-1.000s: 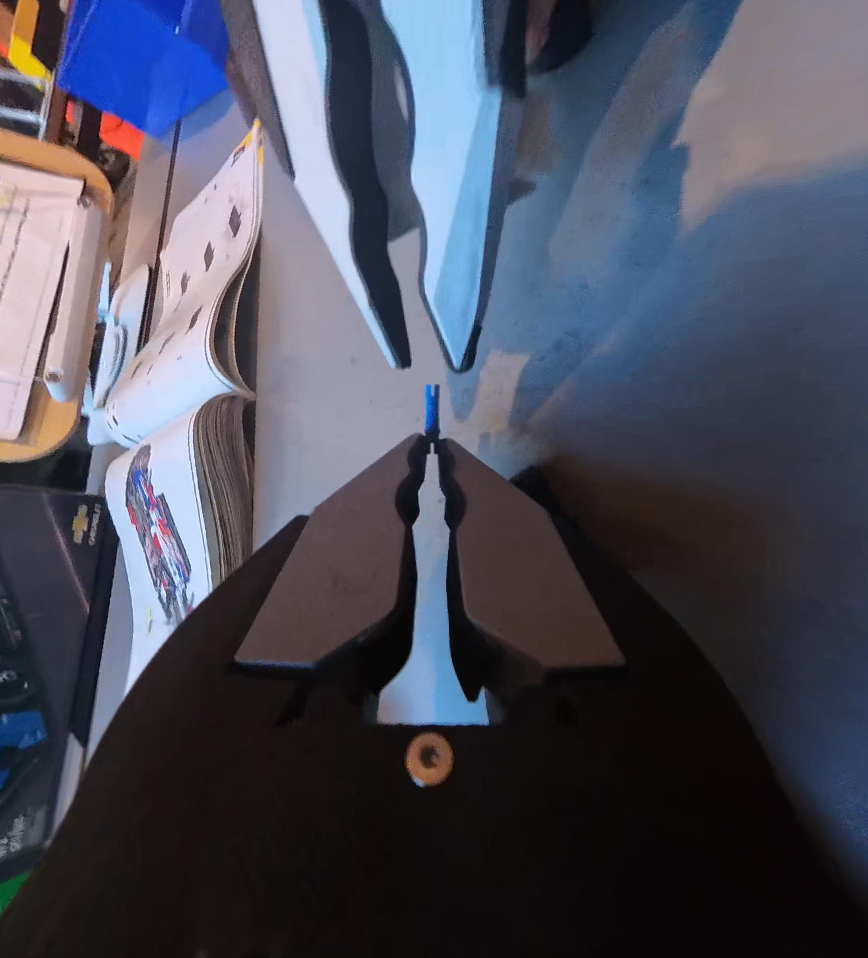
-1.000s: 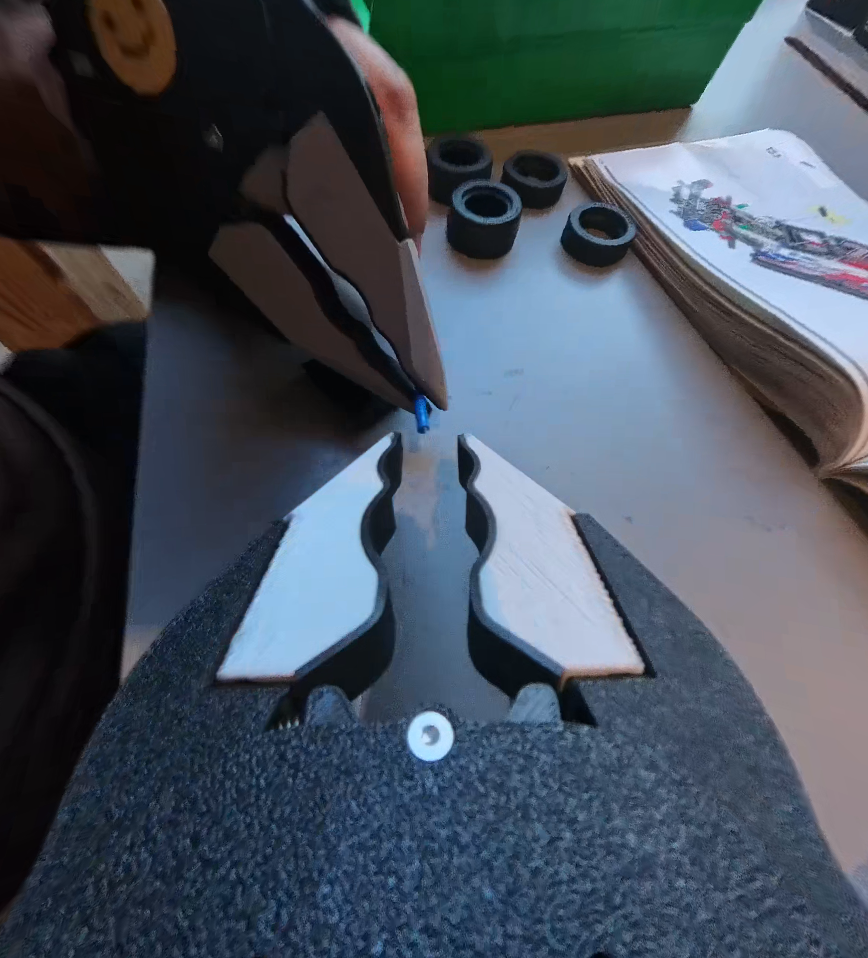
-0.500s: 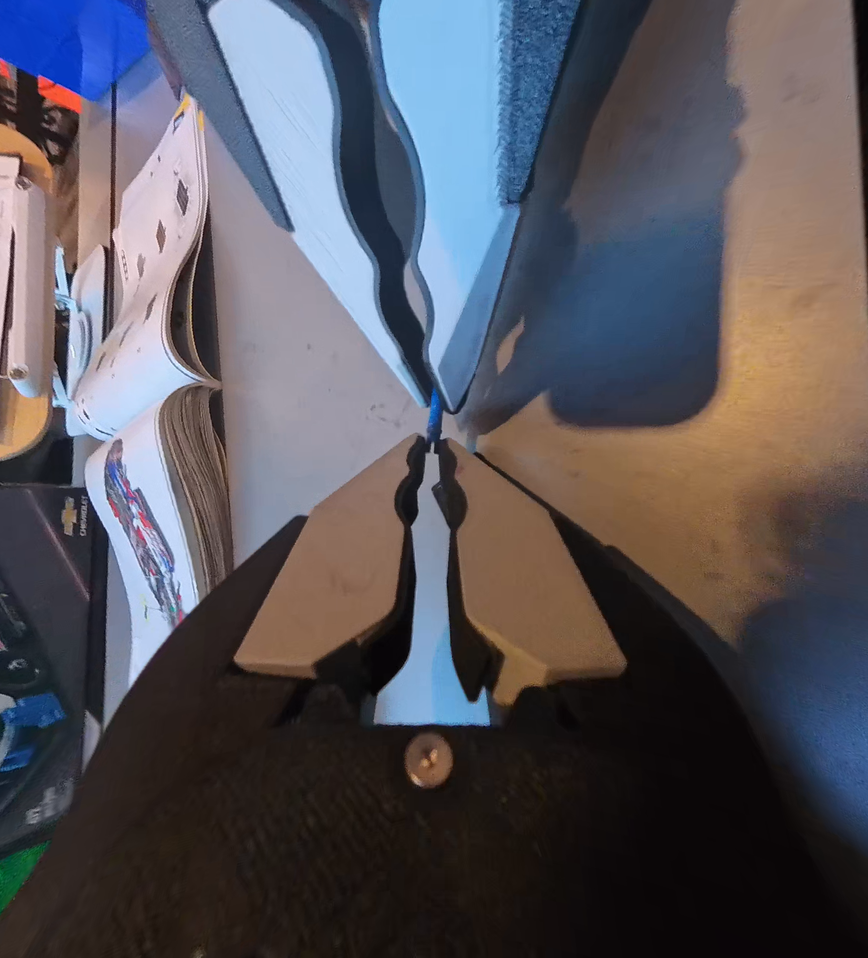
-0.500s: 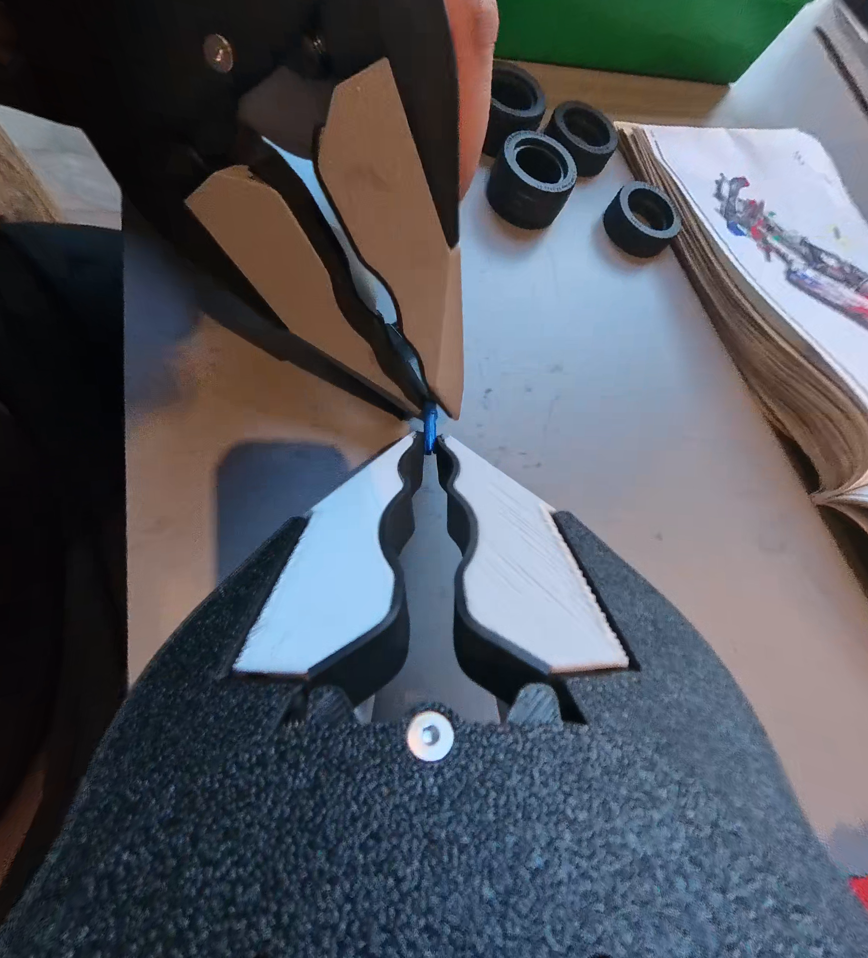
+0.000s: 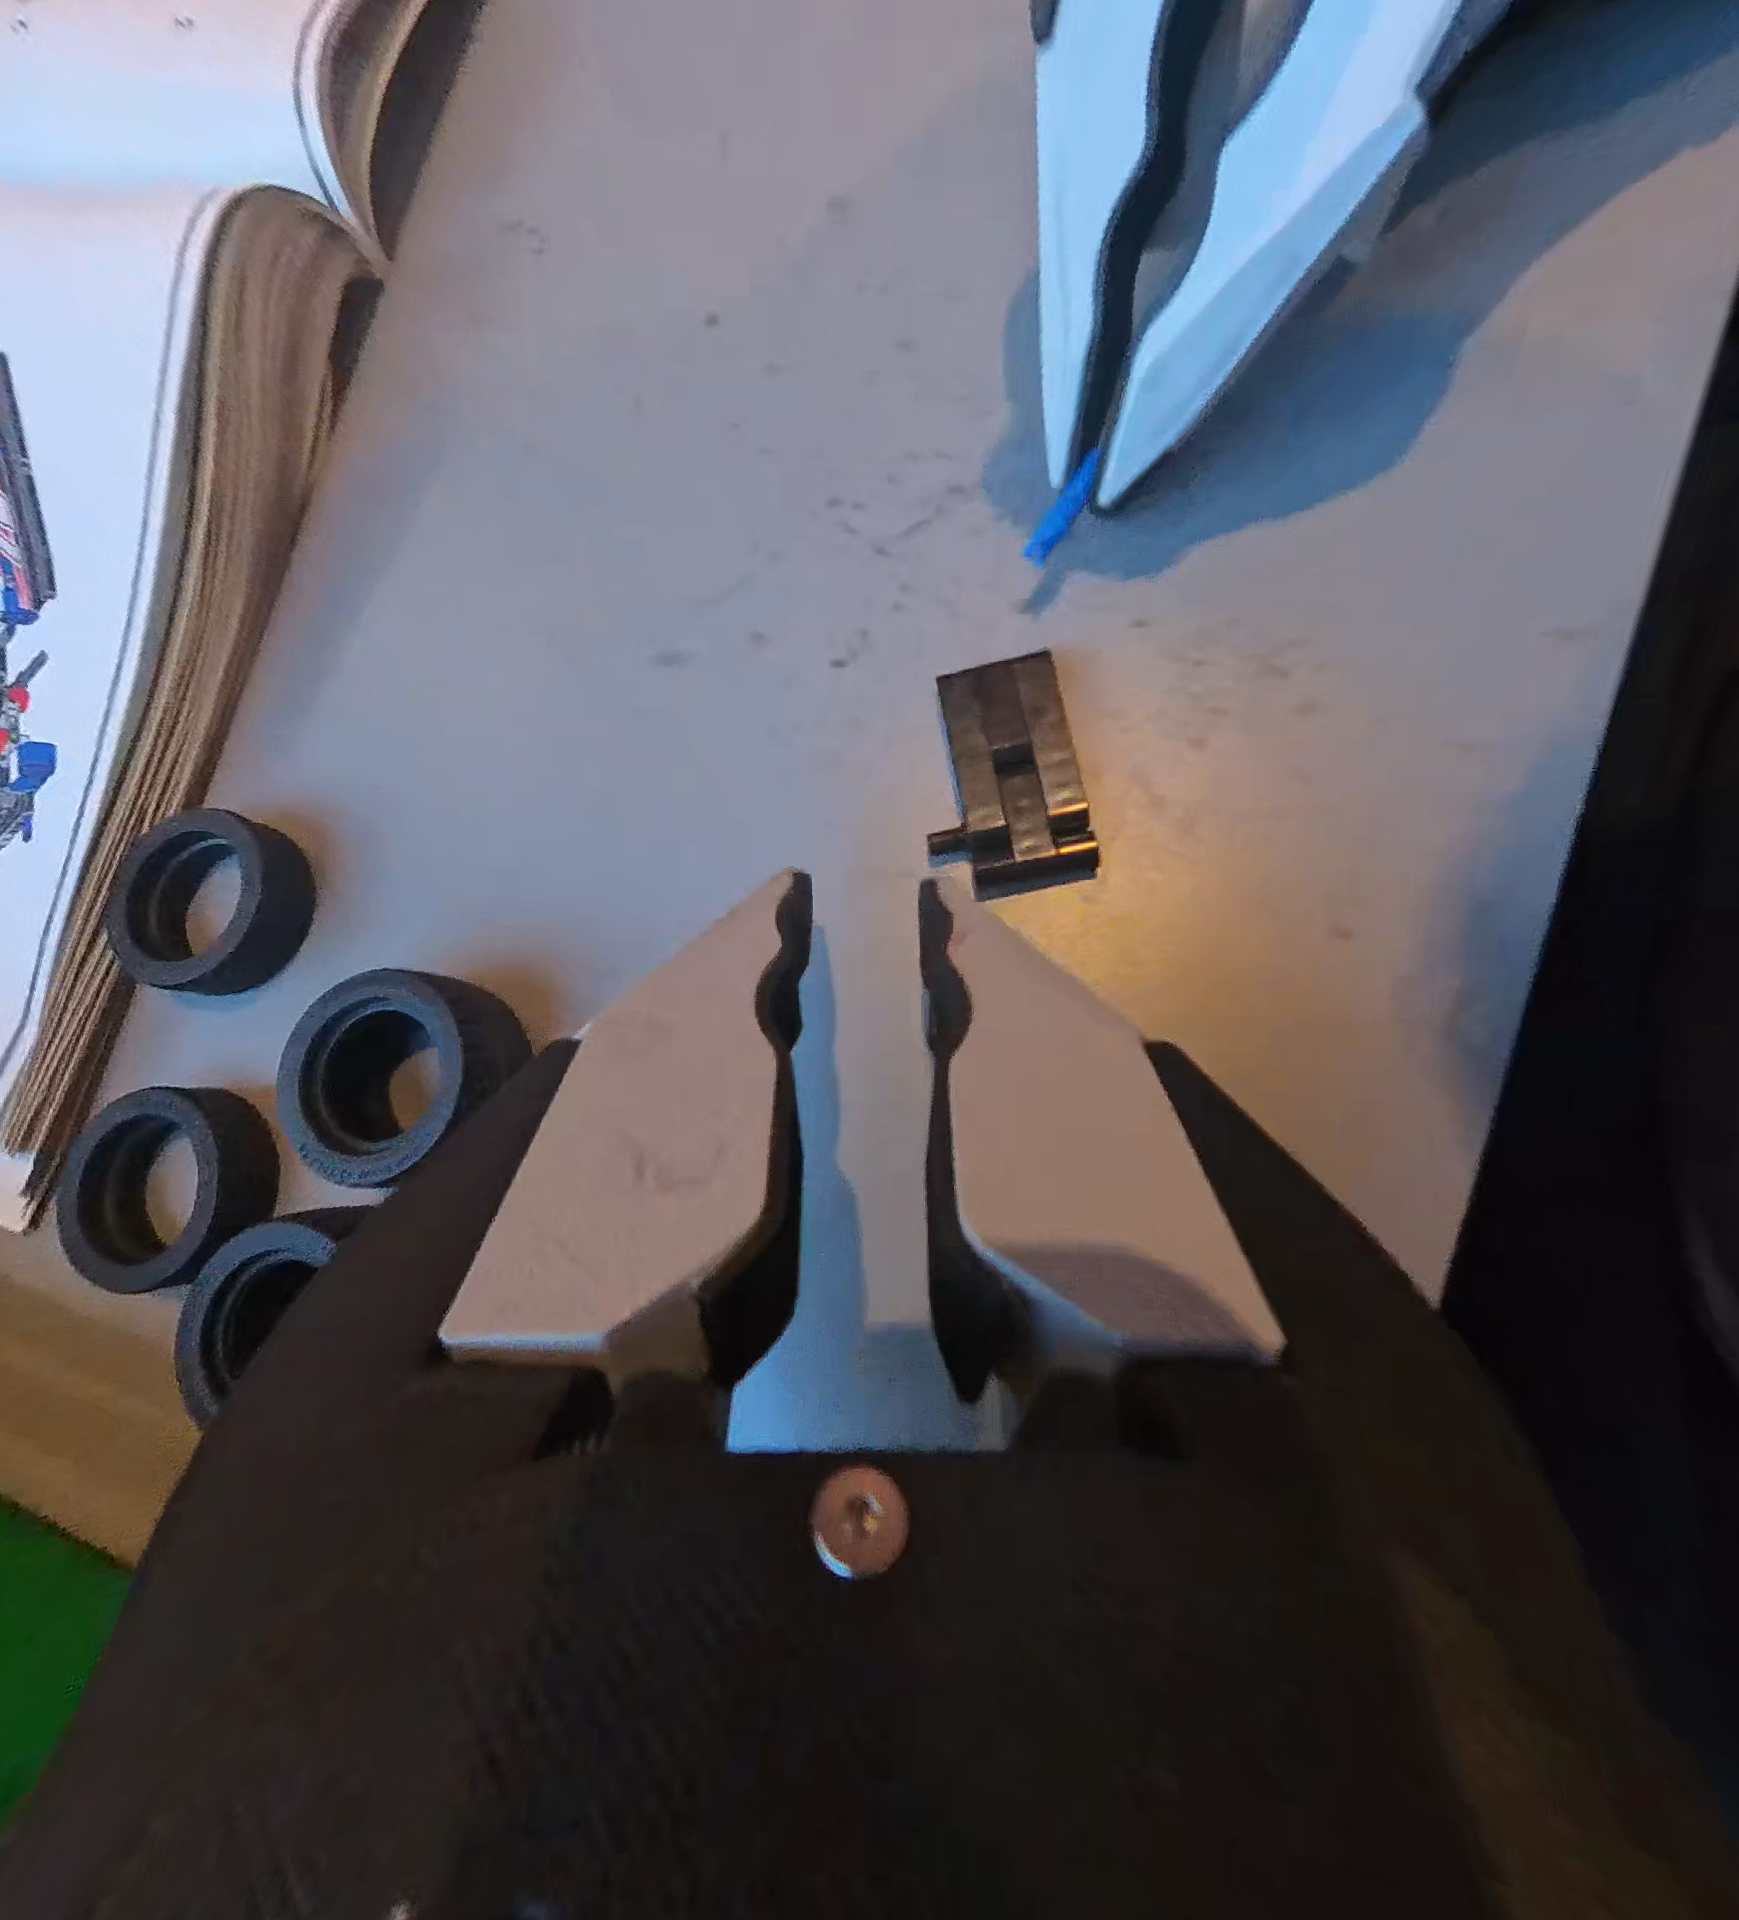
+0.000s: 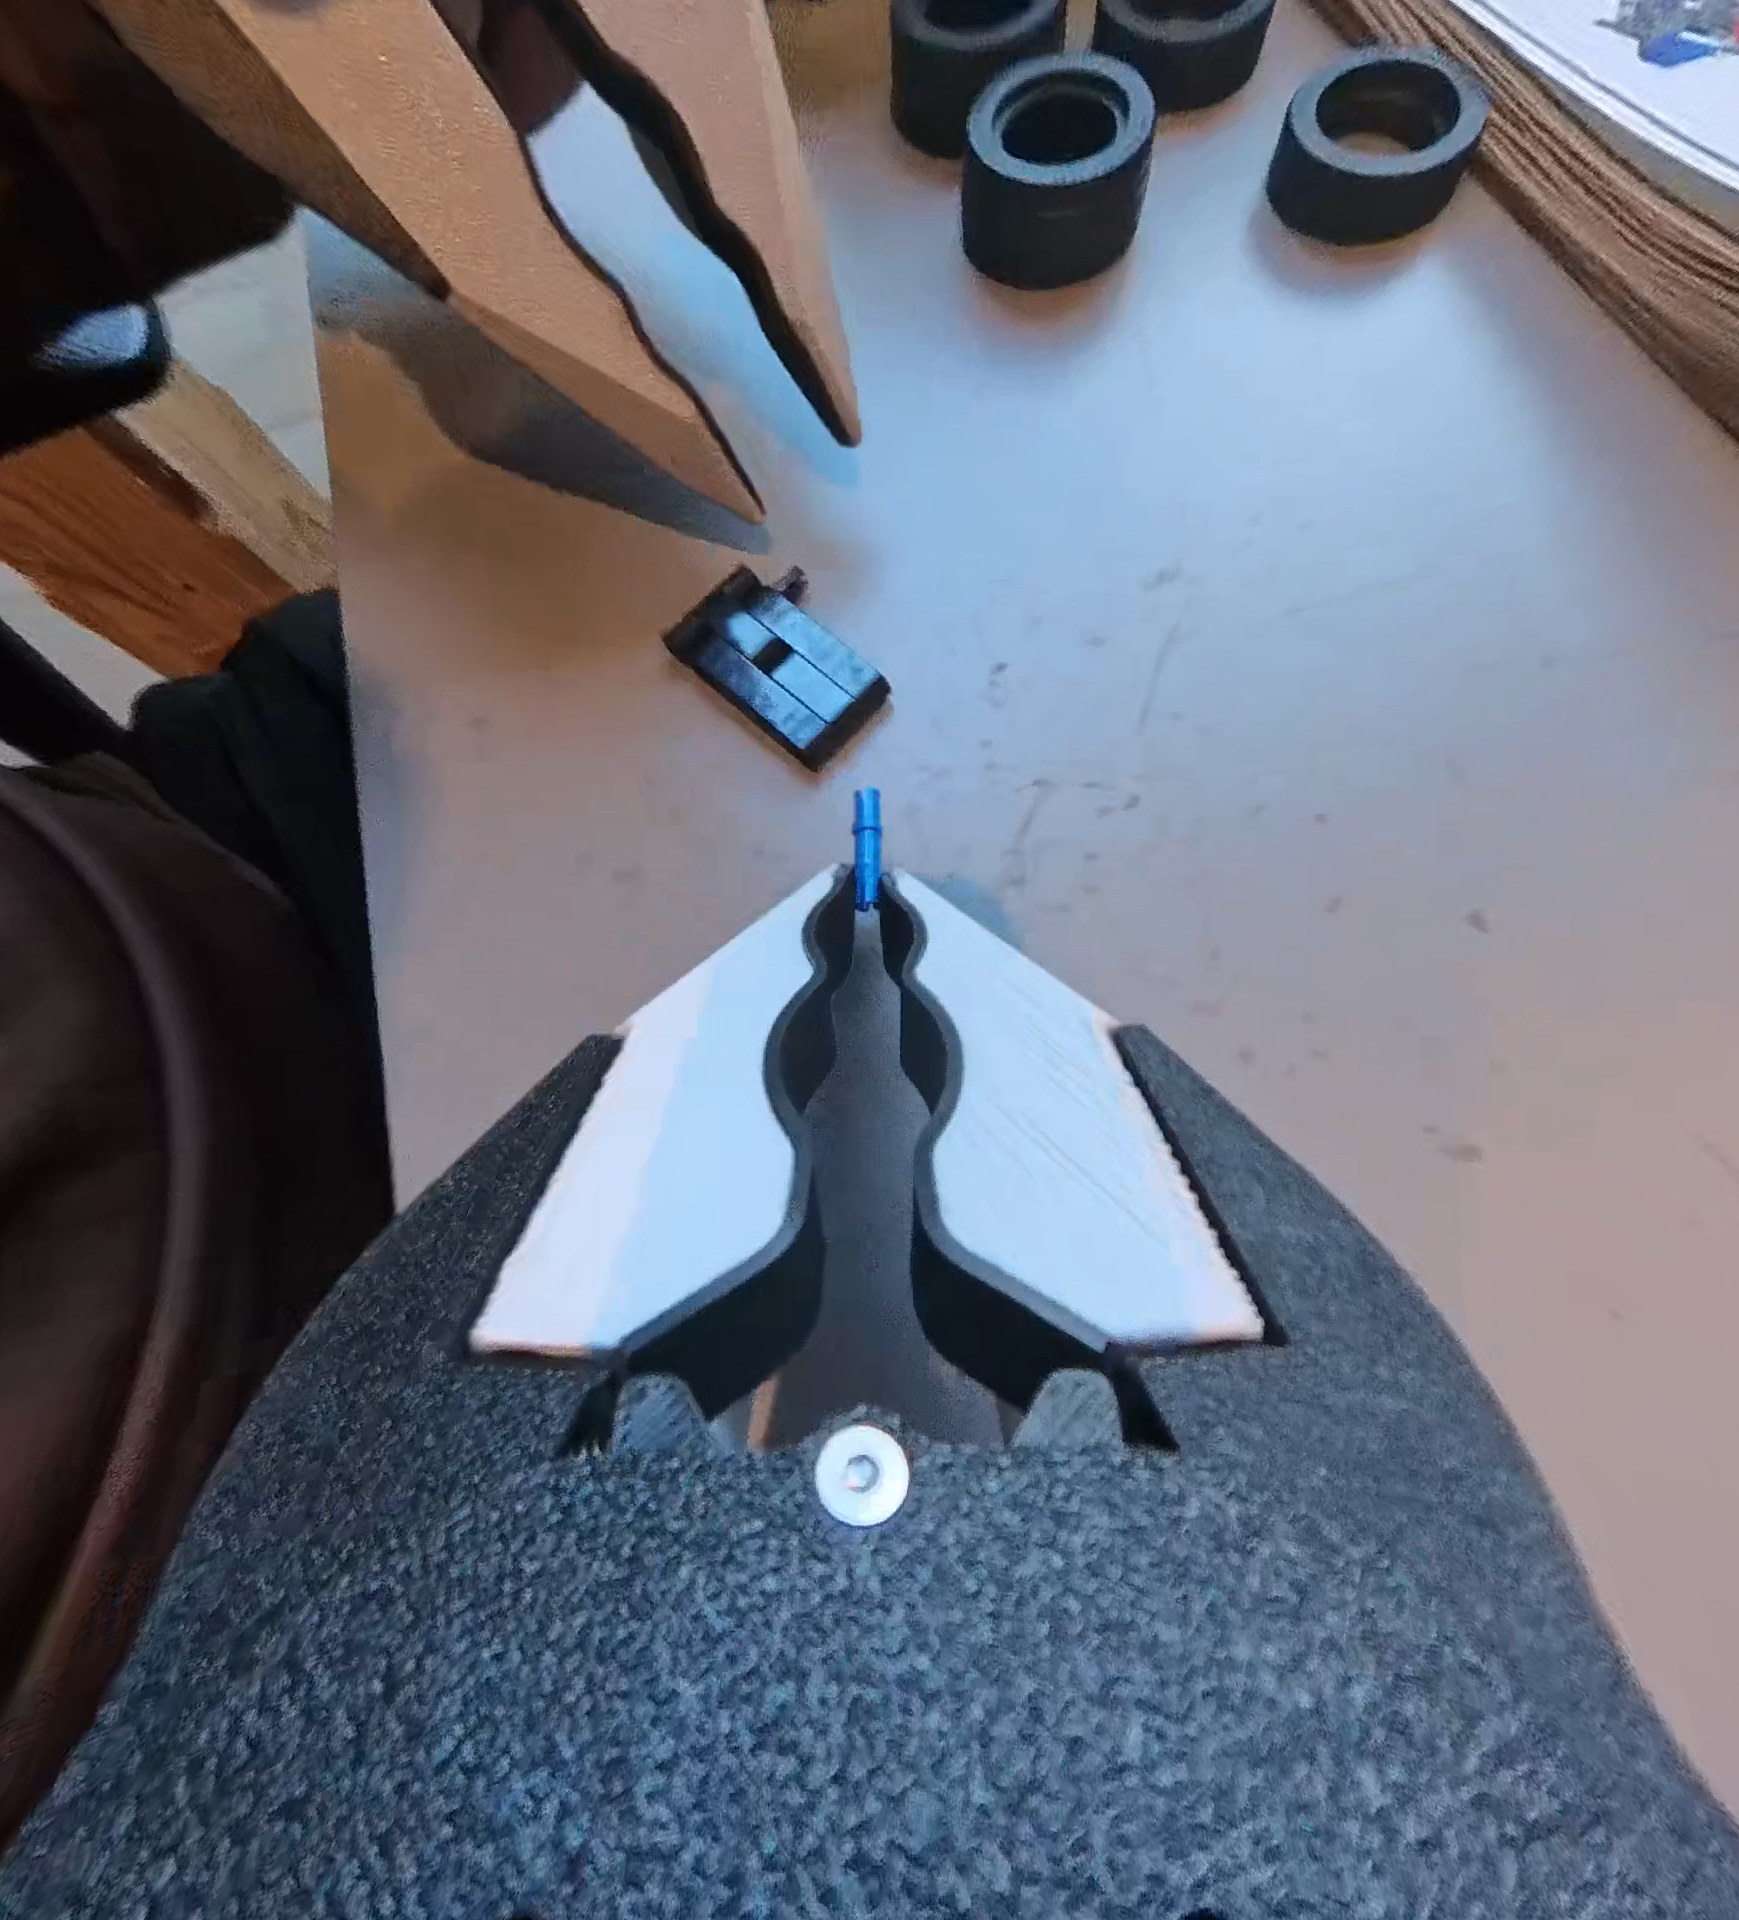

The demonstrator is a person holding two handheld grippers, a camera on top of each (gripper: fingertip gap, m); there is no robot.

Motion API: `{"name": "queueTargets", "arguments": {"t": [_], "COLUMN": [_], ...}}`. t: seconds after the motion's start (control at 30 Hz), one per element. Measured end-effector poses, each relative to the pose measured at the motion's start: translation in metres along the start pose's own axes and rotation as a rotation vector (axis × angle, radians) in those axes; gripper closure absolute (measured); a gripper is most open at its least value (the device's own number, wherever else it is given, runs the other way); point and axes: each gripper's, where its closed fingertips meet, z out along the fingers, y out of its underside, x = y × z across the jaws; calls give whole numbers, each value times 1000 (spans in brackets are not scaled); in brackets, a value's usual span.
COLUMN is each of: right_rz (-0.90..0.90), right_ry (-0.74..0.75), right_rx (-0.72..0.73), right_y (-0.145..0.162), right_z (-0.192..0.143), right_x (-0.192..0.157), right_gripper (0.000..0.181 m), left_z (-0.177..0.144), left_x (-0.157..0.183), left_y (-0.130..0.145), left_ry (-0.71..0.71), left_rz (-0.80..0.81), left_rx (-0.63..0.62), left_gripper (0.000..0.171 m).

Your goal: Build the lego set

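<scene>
Fourth tyre point(image 5: 247, 1320) half hidden behind left claw point(image 5: 863, 894). Book point(image 5: 34, 520) cropped by the frame. Lower end of blue pin point(image 6: 866, 847) buried between right claw point(image 6: 866, 878) tips.

No legible writing anywhere; only a tiny, unreadable page mark at the corner of the open instruction booklet point(image 5: 34, 582) and faint embossing on one tyre point(image 5: 366, 1081).

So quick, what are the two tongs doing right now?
Left tongs: open, holding nothing.
Right tongs: closed on the small blue pin.
</scene>
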Motion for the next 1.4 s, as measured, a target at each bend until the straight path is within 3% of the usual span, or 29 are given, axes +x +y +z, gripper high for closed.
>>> {"name": "queueTargets", "arguments": {"t": [0.23,0.37,0.43,0.53,0.7,0.8,0.9,1.13,1.4], "right_rz": [22,27,17,-37,-82,-61,-48,-55,-57], "right_ry": [-4,-2,-7,-5,7,-5,-14,-20,-20], "right_rx": [-64,-71,-76,-77,-63,-59,-54,-49,-5], "right_y": [15,21,23,25,23,23,23,22,12], "right_z": [-5,-12,-14,-15,-14,-14,-14,-13,-11], "right_x": [8,10,8,5,8,9,11,13,21], "right_gripper": [177,177,177,177,177,177,177,177,177], "left_z": [17,28,31,26,18,26,34,27,9], "left_x": [16,54,59,51,34,33,20,-35,-44], "left_y": [-7,-28,-32,-33,-46,-52,-53,-61,-71], "left_ry": [55,174,155,130,95,78,40,-93,-78], "left_rz": [69,102,132,97,-46,-64,-54,-92,-103], "left_rx": [-29,19,24,35,56,62,94,292,445], "left_gripper": [158,159,162,157,124,116,117,116,132]}}
